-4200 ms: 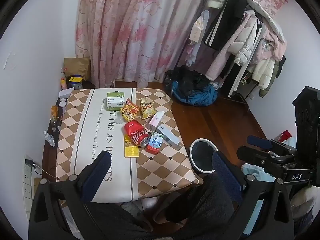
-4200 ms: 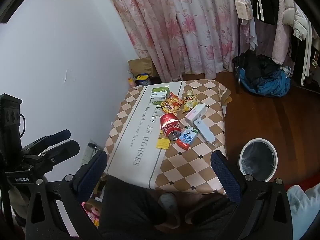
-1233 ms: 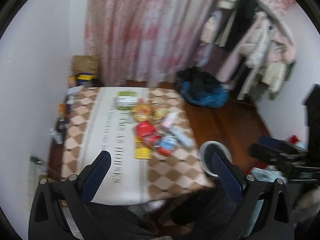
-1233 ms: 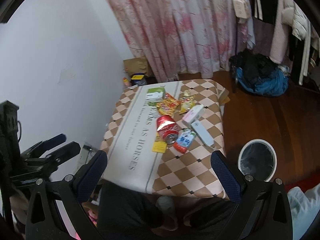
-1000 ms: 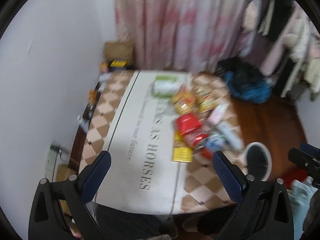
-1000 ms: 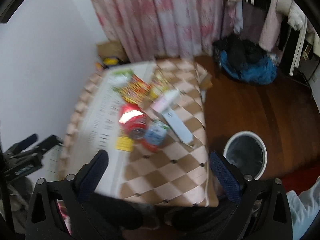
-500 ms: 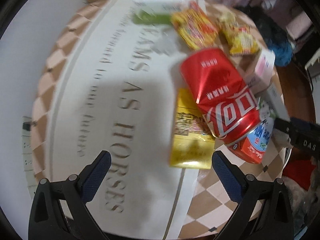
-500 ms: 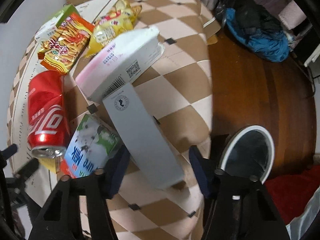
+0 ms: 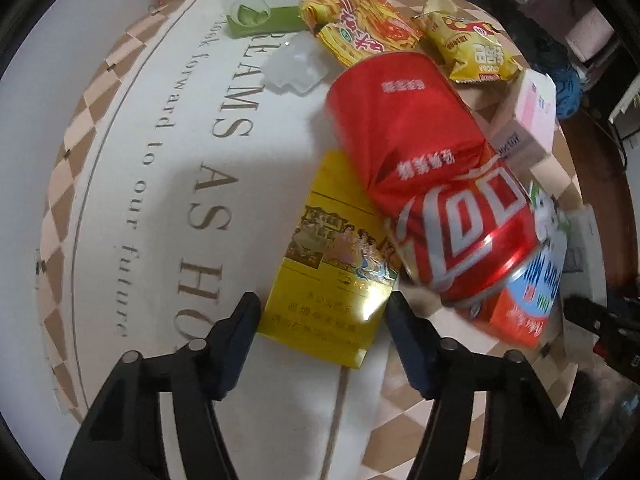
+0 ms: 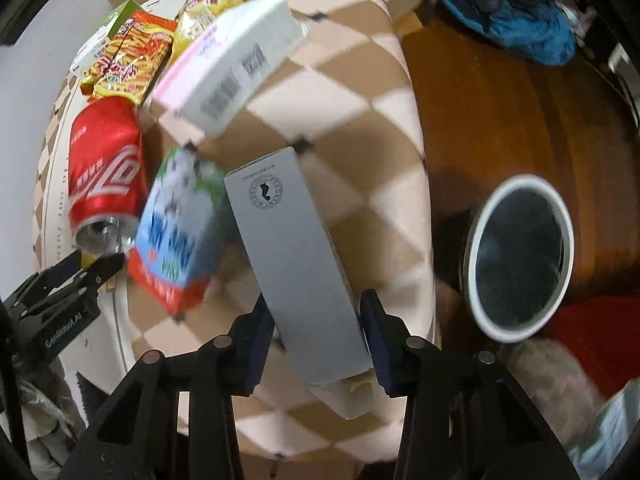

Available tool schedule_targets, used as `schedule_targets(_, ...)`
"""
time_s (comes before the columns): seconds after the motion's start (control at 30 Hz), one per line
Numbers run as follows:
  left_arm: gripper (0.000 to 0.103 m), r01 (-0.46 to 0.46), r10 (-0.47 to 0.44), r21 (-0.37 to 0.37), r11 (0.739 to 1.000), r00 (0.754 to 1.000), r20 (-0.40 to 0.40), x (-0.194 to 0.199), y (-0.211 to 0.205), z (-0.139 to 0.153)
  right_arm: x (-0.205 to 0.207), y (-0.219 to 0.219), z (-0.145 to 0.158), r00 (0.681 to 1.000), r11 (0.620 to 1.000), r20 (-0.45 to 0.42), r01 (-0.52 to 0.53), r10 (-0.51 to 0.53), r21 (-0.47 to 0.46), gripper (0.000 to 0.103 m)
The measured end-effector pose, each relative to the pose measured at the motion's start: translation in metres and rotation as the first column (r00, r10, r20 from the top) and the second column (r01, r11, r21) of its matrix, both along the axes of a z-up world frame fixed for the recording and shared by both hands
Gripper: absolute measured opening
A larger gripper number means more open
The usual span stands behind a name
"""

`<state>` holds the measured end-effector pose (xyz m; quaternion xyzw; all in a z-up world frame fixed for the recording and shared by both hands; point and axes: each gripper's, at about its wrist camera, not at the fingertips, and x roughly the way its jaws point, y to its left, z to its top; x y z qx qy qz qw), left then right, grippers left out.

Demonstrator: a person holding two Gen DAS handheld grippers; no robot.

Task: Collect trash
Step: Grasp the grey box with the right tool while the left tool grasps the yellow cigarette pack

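On the checkered tablecloth [image 9: 120, 184] lies a yellow cigarette pack [image 9: 332, 264]. My left gripper [image 9: 322, 300] is closed on its near end, a finger against each long edge. A dented red cola can [image 9: 432, 184] lies on the pack's far corner. My right gripper [image 10: 316, 300] is shut on the near end of a long grey box [image 10: 292, 248] at the table's right edge. A blue and red milk carton [image 10: 180, 232] leans against the box's left side. The white-rimmed trash bin [image 10: 472, 248] stands on the floor just right of it.
Further back lie a pink-white box [image 10: 236, 68], two snack bags [image 9: 360, 32] [image 9: 472, 48], a green medicine box [image 9: 276, 0] and a clear plastic scrap [image 9: 296, 68]. Blue and dark clothing [image 10: 520, 28] lies on the wooden floor behind the bin.
Both grippers came down from high above the table to its surface. Each narrowed from wide open onto an item: the left on the yellow pack, the right on the grey box.
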<state>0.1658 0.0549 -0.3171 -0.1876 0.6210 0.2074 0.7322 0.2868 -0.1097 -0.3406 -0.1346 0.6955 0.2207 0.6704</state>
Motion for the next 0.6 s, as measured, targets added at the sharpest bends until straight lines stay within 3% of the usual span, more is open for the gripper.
schedule_targets(0.23, 0.062, -0.022, 0.021, -0.024, 0.999, 0.999, -0.047, -0.072, -0.013, 0.003, -0.033, -0.017, -0.007, 0.996, 0.999, -0.09, 0.02, -0.017, 0.032, 0.046)
schedule_targets(0.3, 0.062, -0.023, 0.022, -0.027, 0.999, 0.998, -0.055, -0.086, -0.015, 0.003, -0.036, -0.016, -0.007, 0.997, 1.0, -0.078, 0.012, -0.01, 0.028, 0.063)
schedule_targets(0.33, 0.064, -0.02, 0.019, -0.02, 1.0, 0.998, -0.061, -0.089, -0.014, 0.001, -0.038, -0.014, -0.005, 0.998, 1.0, -0.061, 0.008, -0.006, 0.029, 0.065)
schedule_targets(0.53, 0.07, -0.011, 0.012, 0.019, 1.0, 0.999, -0.053, -0.072, -0.012, -0.001, -0.051, 0.009, 0.007, 0.998, 0.999, 0.049, -0.046, 0.047, -0.023, 0.065)
schedule_targets(0.57, 0.071, -0.014, 0.014, 0.014, 1.0, 0.999, -0.052, -0.068, -0.01, -0.004, -0.054, 0.012, 0.008, 0.997, 0.999, 0.057, -0.046, 0.048, -0.023, 0.064)
schedule_targets(0.6, 0.071, -0.015, 0.015, 0.009, 1.0, 0.998, -0.053, -0.066, -0.01, -0.005, -0.056, 0.014, 0.009, 0.997, 0.998, 0.064, -0.05, 0.051, -0.026, 0.055)
